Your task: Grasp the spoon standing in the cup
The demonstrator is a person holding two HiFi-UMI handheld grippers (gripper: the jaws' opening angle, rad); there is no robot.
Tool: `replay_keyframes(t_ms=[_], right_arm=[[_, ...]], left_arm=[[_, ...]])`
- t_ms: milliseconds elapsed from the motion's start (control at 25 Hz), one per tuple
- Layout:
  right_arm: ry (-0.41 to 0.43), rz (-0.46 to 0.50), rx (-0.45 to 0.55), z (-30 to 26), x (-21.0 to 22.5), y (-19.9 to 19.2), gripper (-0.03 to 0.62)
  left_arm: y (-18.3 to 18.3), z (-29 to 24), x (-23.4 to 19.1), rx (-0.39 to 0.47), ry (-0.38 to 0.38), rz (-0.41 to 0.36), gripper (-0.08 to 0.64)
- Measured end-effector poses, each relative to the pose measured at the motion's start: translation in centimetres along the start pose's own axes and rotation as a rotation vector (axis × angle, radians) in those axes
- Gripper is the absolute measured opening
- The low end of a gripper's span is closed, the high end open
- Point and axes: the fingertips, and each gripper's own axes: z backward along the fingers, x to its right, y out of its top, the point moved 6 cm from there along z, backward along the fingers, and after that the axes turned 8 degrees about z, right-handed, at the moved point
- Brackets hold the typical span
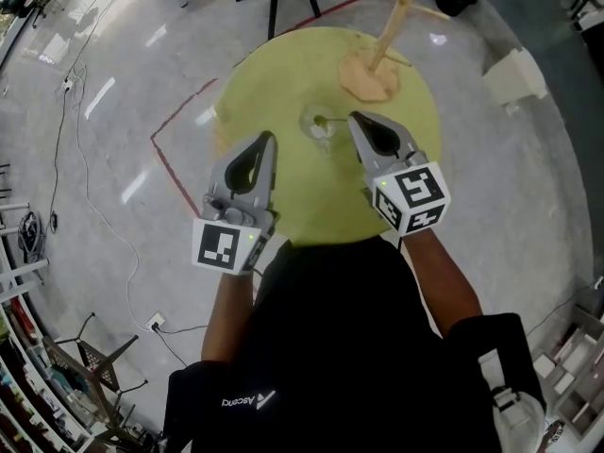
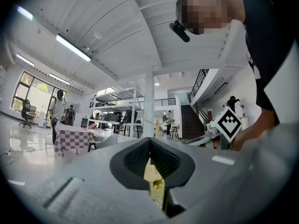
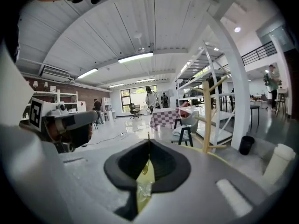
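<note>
In the head view, a clear glass cup stands near the middle of a round yellow-green table, and a thin gold-coloured metal spoon leans out of it toward the person's right. The right gripper, grey with a black-and-white marker cube at its rear, has its tips just beside the cup on that side, meeting the upper end of the spoon. The left gripper, of the same make, hangs near the cup on the opposite side, apart from it, tips drawn together. A pale wooden peg stand on a flat base rises beyond the cup, toward the table's far edge. In the left gripper view, the left gripper has its dark ribbed pads pressed against each other at the tips with nothing between them; only the yellow table top shows through the gap lower down, and the cup is not in sight. In the right gripper view, the right gripper is clenched, its pads pinching the spoon: the slim handle pokes up just above the closed tips, the gold bowl shows through the gap below them, and the clear cup sits directly underneath. The wooden stand rises beyond the cup, to the right.
</note>
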Motion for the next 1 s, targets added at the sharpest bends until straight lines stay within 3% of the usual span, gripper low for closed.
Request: replay_keyframes(t_ms=[400,1000], right_arm=[[0.015,0.030,0.099,4.7,-1.6,3.0,0.005],[0.032,0.042,0.111,5.0,-2.2,3.1,0.005]], left_arm=[[1.9,1.3,2.1,0.006,-0.071,-0.014,0.011],[2.1,1.8,2.1,0.008,-0.066,-0.015,0.011]])
